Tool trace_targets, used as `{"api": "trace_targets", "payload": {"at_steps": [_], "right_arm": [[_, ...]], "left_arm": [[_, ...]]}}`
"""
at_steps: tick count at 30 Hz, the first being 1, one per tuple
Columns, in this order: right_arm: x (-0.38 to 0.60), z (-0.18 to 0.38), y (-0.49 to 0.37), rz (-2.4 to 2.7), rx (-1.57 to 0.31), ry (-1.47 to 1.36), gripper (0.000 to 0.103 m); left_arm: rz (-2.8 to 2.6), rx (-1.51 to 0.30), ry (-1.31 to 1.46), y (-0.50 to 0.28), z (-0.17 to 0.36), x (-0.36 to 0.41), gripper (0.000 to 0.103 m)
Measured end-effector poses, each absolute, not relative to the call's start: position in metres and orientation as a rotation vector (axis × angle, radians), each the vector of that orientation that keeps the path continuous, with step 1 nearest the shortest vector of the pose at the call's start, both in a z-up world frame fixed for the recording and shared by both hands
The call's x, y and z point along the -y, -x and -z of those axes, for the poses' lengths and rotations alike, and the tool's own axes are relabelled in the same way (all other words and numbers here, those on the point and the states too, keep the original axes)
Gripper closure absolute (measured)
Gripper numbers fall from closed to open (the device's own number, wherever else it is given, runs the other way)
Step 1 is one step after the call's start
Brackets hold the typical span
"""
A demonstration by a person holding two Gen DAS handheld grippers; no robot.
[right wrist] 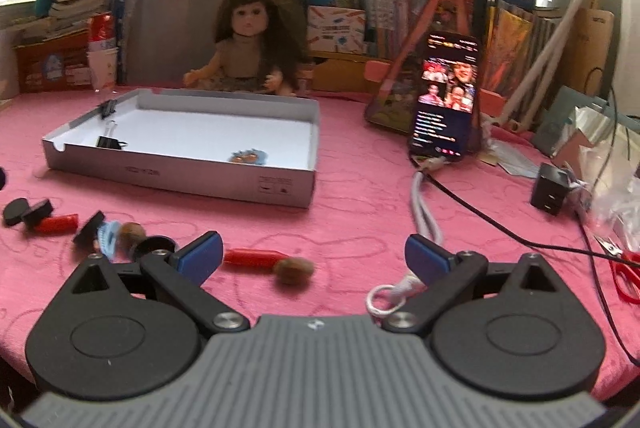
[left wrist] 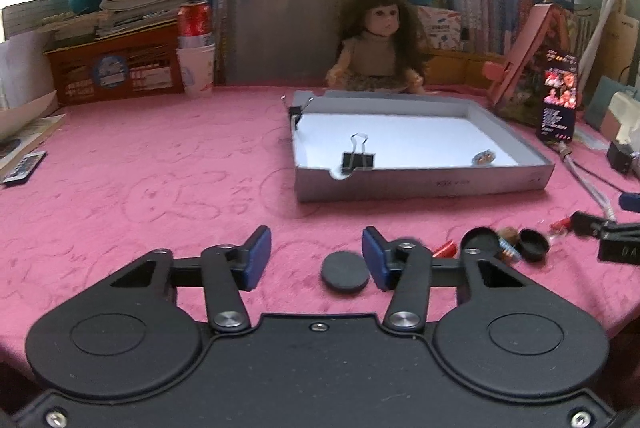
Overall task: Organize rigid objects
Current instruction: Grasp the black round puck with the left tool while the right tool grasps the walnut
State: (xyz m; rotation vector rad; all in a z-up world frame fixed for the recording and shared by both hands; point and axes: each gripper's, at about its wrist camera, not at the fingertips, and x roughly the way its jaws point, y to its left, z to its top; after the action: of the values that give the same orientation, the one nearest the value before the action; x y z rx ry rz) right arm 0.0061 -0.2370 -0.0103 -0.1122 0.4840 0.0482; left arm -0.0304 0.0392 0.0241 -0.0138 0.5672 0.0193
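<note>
Sorting small items into the grey box (left wrist: 420,184)

Left claw (left wrist: 316,260) stands spread around the black disc (left wrist: 345,272), not pinching; right claw (right wrist: 314,256) hangs spread, empty, over the red tube (right wrist: 252,257), likely next picks.

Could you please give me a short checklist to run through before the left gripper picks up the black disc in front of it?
1. Black disc between the left gripper pads: ok, though close to the right pad.
2. Pads pressing the disc: not ok, gap on the left side.
3. Grey box open, floor space free: ok; it holds only binder clips and a small badge.
4. Path over the pink cloth to the box: ok.
5. Right gripper empty: ok, open, beside a red stick.
</note>
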Motion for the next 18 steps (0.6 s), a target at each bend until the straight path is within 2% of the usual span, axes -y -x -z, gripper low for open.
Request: {"api": "trace_targets", "payload": {"at_steps": [14, 16, 18], "right_arm": [[0.233, 0.019, -0.004, -0.063, -0.479, 0.112, 0.033], [0.234, 0.02, -0.004, -0.062, -0.478, 0.101, 0.035], [0.235, 0.022, -0.004, -0.064, -0.484, 0.101, 0.039]], "left_arm": [[-0.029, -0.609, -0.016, 0.029, -0.004, -0.019, 0.062], [-0.03, -0.614, -0.022, 0.028, -0.001, -0.016, 0.063], [-0.035, -0.615, -0.023, 0.026, 0.002, -0.015, 0.069]]}}
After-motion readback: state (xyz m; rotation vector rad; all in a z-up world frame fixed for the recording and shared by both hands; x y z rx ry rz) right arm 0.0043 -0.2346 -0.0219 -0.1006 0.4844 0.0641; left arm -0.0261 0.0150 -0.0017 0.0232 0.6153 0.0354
